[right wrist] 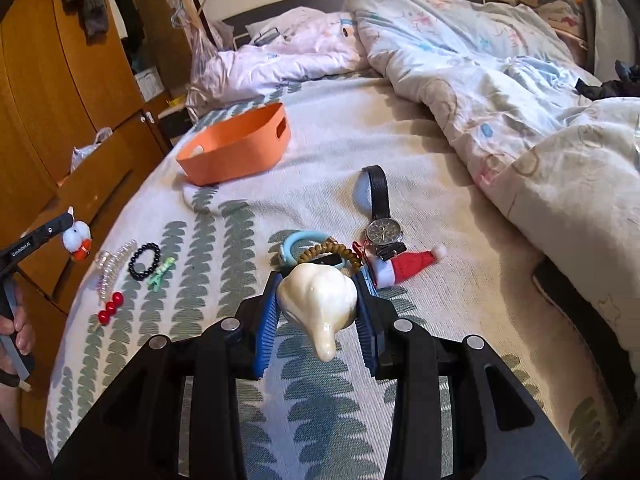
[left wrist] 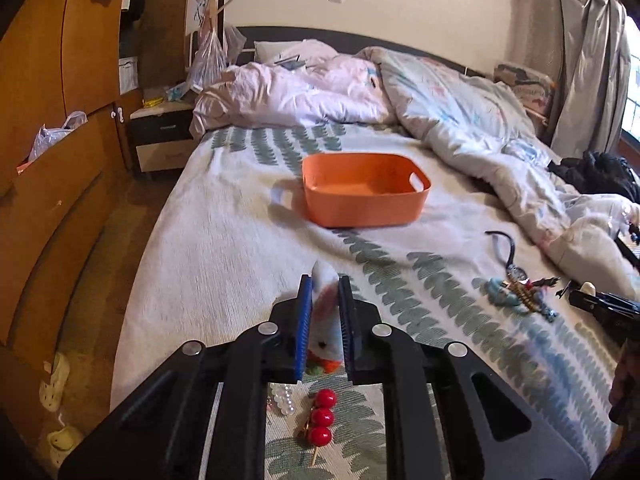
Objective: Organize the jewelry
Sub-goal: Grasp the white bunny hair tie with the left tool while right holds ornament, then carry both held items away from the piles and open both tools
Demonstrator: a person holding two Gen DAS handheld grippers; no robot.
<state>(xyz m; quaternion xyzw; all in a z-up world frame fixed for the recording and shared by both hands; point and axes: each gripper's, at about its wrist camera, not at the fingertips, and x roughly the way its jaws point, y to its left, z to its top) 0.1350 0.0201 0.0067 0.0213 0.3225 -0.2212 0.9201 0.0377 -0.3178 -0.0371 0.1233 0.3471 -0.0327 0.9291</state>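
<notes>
While over the bed, left tongs (left wrist: 325, 280) pinching plush toy (left wrist: 325, 320), right tongs (right wrist: 320, 276) clamping cream shell (right wrist: 318, 300).

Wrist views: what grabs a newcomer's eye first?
The right gripper shut on a glossy cream shell, low in its own view. Then the orange basket mid-bed, apparently empty. Also the left gripper pinching a white plush toy, above a red bead pick.

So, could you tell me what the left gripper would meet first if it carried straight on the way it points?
Probably the orange basket: the left gripper, shut on a white plush toy, points roughly at it across bare bedspread; depth is uncertain.
</notes>
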